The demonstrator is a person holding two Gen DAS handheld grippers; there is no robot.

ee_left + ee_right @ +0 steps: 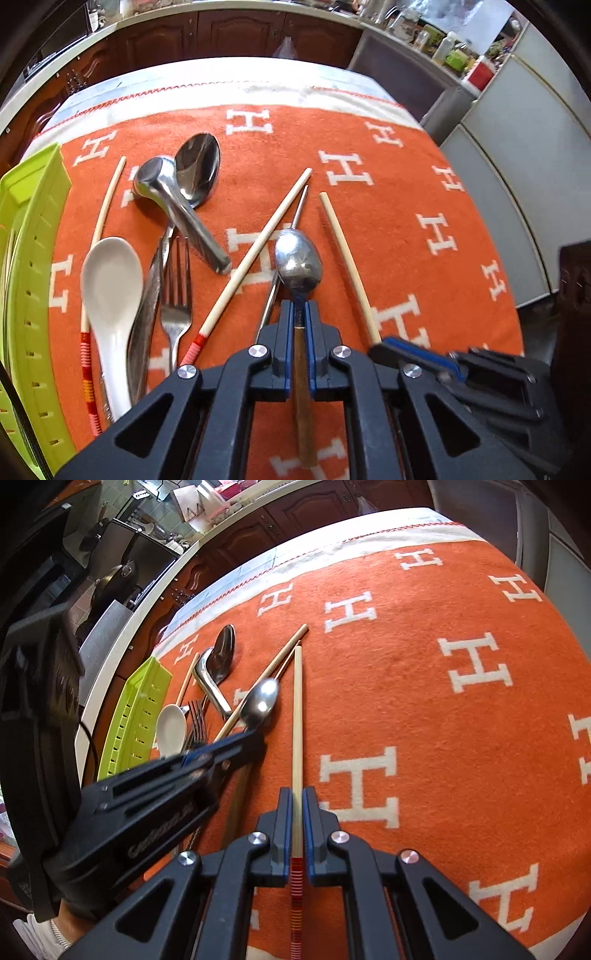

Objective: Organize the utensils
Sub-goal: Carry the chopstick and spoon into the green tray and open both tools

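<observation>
In the left wrist view my left gripper (299, 308) is shut on the brown handle of a small metal spoon (298, 258), whose bowl sticks out just past the fingertips above the orange cloth. My right gripper (297, 794) is shut on a pale chopstick (297, 716) with a red-striped end, which points away over the cloth. The right gripper (382, 347) also shows in the left wrist view, just right of the left one, holding that chopstick (347, 258). From the right wrist view the left gripper (253, 738) and its spoon (262, 701) sit close on the left.
Left of the held spoon lie a white ceramic spoon (110, 280), a fork (176, 295), a knife (147, 314), a steel scoop (177, 206), a large spoon (197, 166) and two chopsticks (255, 254). A lime-green slotted tray (33, 295) stands at the cloth's left edge. The orange cloth (388, 221) covers the table.
</observation>
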